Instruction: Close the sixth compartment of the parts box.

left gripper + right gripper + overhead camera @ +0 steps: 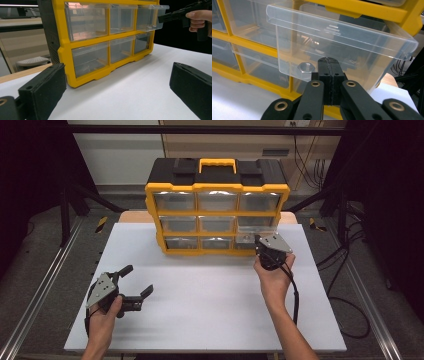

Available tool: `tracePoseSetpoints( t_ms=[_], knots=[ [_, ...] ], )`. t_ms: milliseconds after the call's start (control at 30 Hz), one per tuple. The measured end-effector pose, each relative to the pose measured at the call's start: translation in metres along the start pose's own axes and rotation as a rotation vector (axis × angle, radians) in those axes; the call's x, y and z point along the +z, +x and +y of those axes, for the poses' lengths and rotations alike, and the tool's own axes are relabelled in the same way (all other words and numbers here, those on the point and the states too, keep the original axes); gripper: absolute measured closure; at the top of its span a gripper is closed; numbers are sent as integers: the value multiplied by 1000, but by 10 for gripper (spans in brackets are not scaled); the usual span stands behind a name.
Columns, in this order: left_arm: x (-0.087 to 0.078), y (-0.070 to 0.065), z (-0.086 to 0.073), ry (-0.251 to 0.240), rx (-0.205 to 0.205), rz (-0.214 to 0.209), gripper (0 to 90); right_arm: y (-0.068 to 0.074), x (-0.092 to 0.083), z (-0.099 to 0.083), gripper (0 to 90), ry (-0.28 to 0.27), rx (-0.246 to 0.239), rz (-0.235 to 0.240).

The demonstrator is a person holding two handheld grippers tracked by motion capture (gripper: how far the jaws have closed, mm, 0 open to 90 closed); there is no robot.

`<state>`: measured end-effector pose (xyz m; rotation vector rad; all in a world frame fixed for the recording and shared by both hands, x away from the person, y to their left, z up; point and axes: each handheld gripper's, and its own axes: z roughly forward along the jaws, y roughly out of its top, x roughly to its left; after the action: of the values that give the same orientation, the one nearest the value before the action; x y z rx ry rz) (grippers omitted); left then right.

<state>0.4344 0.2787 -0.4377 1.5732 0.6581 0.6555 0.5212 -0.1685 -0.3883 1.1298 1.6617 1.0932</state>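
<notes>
The drawer (342, 47), clear plastic with a lipped front edge, stands pulled partway out of the yellow organizer (217, 210) at centre frame in the right gripper view, and one steel hex nut (305, 67) shows through its front wall (low, just left of the jaws). The right gripper (329, 65), jaws pressed flat together with nothing between them, sits right at that front wall. At lower left of the high view the left gripper (136, 281) rests on the white table (210, 315), jaws wide apart and empty; the organizer holds nine drawers, three rows of three.
</notes>
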Motion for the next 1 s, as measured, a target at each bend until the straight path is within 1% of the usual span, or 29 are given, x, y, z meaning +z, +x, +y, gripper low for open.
tracePoseSetpoints(
  t_ms=[133,300,433,533,933,1000],
  knots=[
    [0,0,0,0,0,0,7,1,1,0,900,2,-1,3],
    [0,0,0,0,0,0,8,1,1,0,900,3,10,10],
    [0,0,0,0,1,0,8,2,3,1,900,3,7,10],
    [0,0,0,0,1,0,8,1,4,2,900,5,4,11],
    [0,0,0,5,7,-1,8,-1,9,5,900,5,28,23],
    [0,0,0,5,7,-1,8,-2,10,5,900,4,24,22]
  ],
)
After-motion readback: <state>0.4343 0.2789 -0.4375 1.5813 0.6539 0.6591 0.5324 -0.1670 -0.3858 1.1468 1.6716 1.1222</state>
